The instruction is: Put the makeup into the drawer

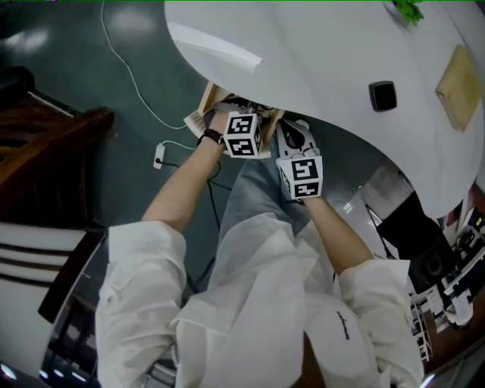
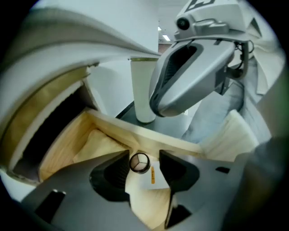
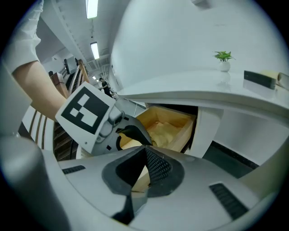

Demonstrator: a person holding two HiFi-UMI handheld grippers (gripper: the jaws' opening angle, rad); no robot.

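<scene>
So the makeup (image 2: 139, 163) was a small round thing with a dark rim, a shiny ring inside that, and a pale face split by three spokes. It sat inside the drawer (image 2: 113, 124), over the pale crumpled lining, with a white card with an orange strip (image 2: 153, 175) right beside it. We were looking at it end-on, so the round face pointed up at the left tool's camera and its axis ran roughly along that line of sight. We couldn't tell how long the body was.

The left tool (image 2: 144, 153) had its jaws spread. The makeup sat between them, right up against one jaw, with a clear gap to the other, so nothing was pinching it. We honestly couldn't tell if it was resting on the lining. The right tool (image 3: 145, 149) hung just outside the drawer with its tips pressed together and nothing between them.

The drawer itself was light wood, pulled out from under a big white curved tabletop (image 1: 318, 53). Up on that surface, well away from the drawer, were a small black square thing (image 1: 383, 95), a tan pad (image 1: 458, 76) and a little green plant (image 1: 409, 9). A white round leg (image 2: 143, 90) stood beyond the drawer. The floor (image 1: 129, 83) under the drawer was dark blue-grey, with a white cable (image 1: 125, 68) trailing across it. The right gripper view caught ceiling strip lights (image 3: 91, 6) farther back in the room.
</scene>
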